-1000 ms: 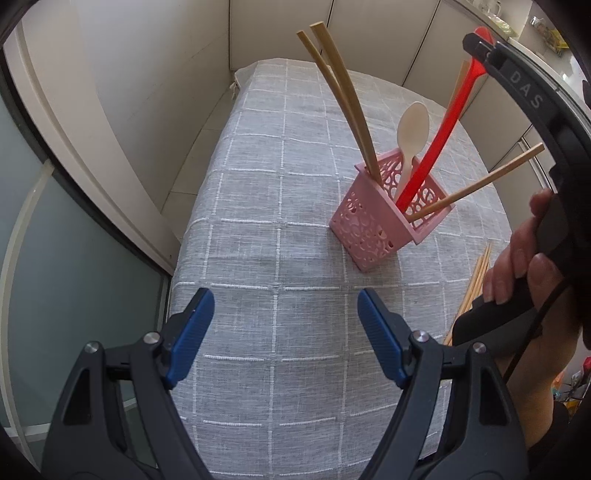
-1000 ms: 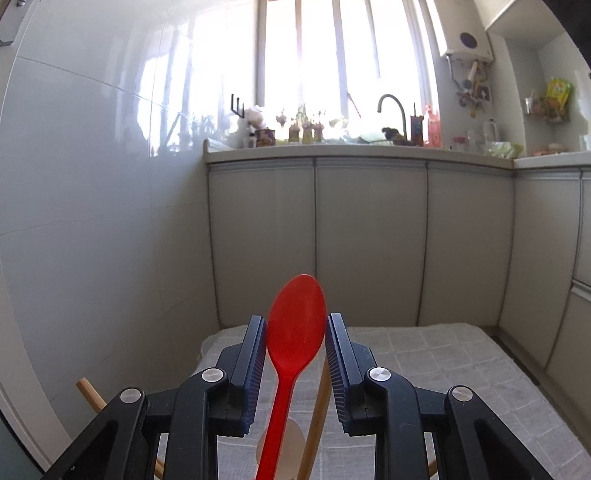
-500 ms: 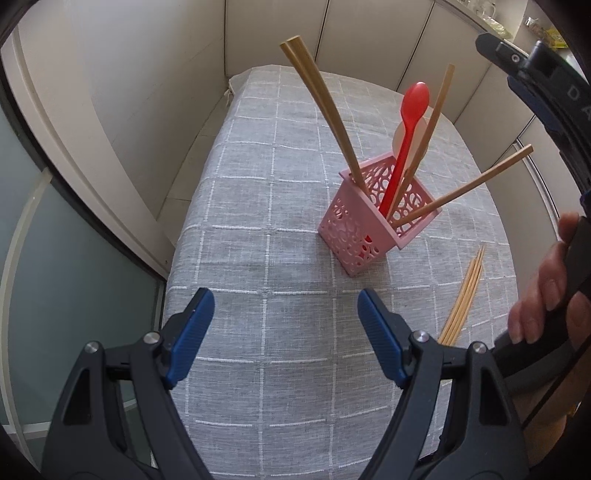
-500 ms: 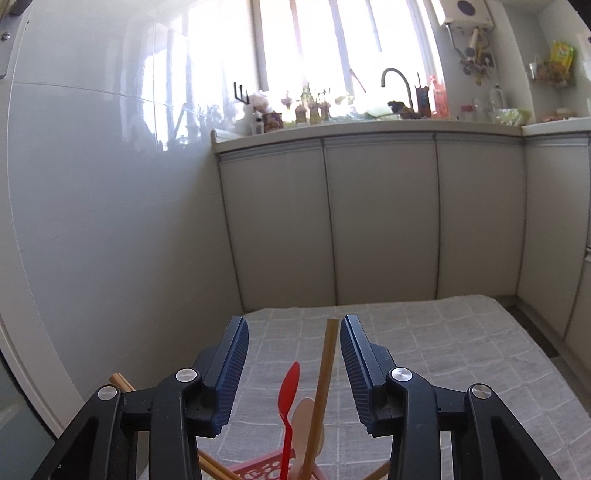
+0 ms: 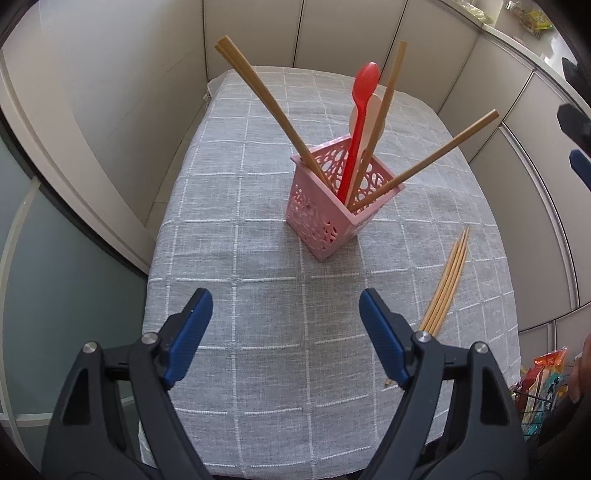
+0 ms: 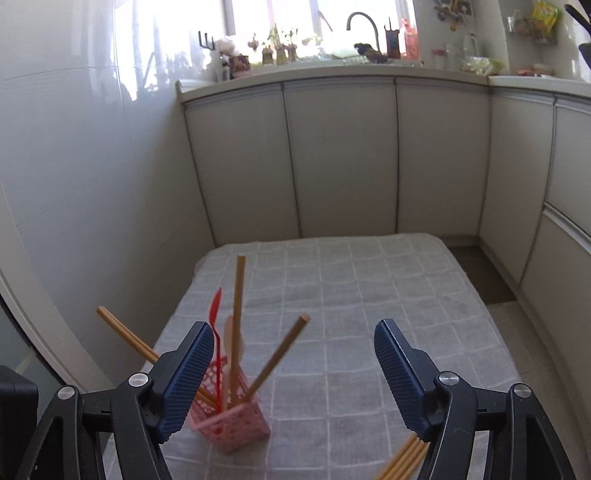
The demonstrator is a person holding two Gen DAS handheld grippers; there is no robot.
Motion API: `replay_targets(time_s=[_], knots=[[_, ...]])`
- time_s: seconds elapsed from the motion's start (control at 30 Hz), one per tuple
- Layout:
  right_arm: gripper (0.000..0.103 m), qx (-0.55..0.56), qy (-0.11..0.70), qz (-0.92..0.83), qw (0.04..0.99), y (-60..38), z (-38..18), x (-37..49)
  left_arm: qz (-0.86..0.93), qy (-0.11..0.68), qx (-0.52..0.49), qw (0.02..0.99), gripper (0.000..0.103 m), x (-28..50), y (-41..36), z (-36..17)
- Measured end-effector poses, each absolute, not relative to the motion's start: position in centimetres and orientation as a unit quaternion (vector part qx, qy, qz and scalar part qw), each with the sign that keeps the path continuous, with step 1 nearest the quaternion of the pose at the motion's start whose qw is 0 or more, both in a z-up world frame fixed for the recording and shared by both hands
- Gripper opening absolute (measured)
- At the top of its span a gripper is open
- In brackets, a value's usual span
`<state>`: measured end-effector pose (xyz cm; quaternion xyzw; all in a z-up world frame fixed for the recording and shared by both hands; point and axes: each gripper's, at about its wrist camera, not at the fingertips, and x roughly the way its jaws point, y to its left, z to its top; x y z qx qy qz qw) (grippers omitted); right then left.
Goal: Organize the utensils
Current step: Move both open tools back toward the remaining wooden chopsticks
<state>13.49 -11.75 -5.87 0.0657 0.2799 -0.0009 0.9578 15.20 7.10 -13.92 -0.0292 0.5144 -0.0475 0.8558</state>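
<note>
A pink perforated utensil holder [image 5: 325,218] stands on the grey checked tablecloth [image 5: 236,258]. It holds a red spoon [image 5: 360,110], a pale spoon behind it and several wooden chopsticks [image 5: 269,103]. The holder also shows in the right wrist view [image 6: 236,424]. A loose bundle of thin chopsticks [image 5: 447,280] lies on the cloth to the holder's right, and also shows in the right wrist view [image 6: 402,459]. My left gripper [image 5: 284,332] is open and empty, in front of the holder. My right gripper [image 6: 295,369] is open and empty, above the table to the holder's right.
Cream cabinet doors [image 6: 340,155] wall the table on the far side and right. A tiled wall [image 6: 74,184] is at the left. A countertop with a tap [image 6: 364,26] and small items runs under the window. Snack packets [image 5: 543,373] sit low at the right.
My right gripper let go of the red spoon, which now stands in the holder, then opened wide and pulled back and up. My left gripper stayed open.
</note>
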Motion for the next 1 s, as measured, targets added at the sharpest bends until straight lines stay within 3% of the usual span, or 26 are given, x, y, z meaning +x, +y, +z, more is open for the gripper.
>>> replay_targets(time_s=[0.2, 0.67, 1.0], knots=[[0.091, 0.093, 0.325, -0.014, 0.941, -14.8, -6.9, 11.7, -0.052, 0.519, -0.015, 0.853, 0.083, 14.8, 5.5, -14.2], [0.092, 0.16, 0.467, -0.079, 0.866, -24.3, -13.1, 11.6, -0.07, 0.529, 0.038, 0.845, 0.083, 14.8, -0.2, -15.4], [0.092, 0.186, 0.525, -0.091, 0.825, -29.6, -16.3, 10.9, -0.126, 0.527, 0.135, 0.829, 0.083, 14.7, -8.3, -17.4]])
